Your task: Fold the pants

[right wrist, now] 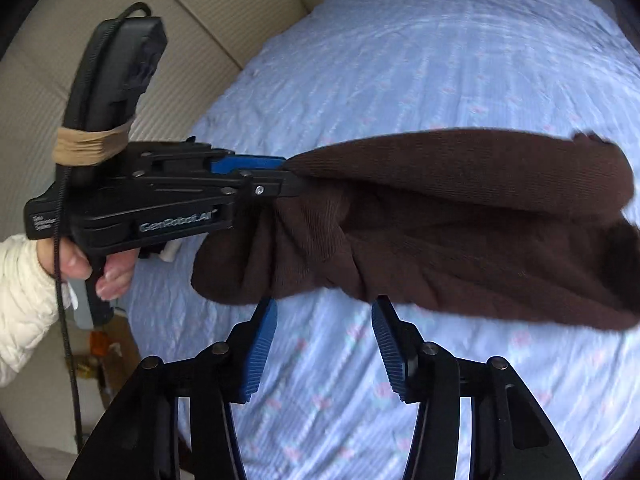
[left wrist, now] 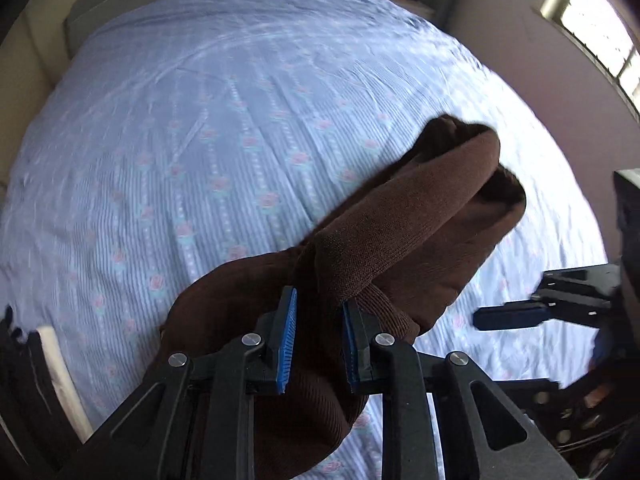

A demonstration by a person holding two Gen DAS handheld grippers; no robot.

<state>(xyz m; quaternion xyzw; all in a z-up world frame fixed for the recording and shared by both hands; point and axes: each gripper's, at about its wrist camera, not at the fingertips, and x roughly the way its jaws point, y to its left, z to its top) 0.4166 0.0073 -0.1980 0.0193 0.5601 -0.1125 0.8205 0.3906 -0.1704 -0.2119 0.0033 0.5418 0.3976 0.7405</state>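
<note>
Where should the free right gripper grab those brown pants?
Probably the loose lower edge of the brown pants, coming from below. The left gripper already pinches one end, so the cloth hangs bunched over the bed, just above the right gripper, whose jaws are open.

Setting: a bedroom in a home. A bed (left wrist: pixel 200 120) is being covered by a light blue striped sheet (right wrist: pixel 440 60) printed with small pink roses. A padded beige headboard (right wrist: pixel 120 20) is being seen beside the mattress. Daylight is being let in through a window (left wrist: pixel 600 28) in a plain wall (left wrist: pixel 512 40).
</note>
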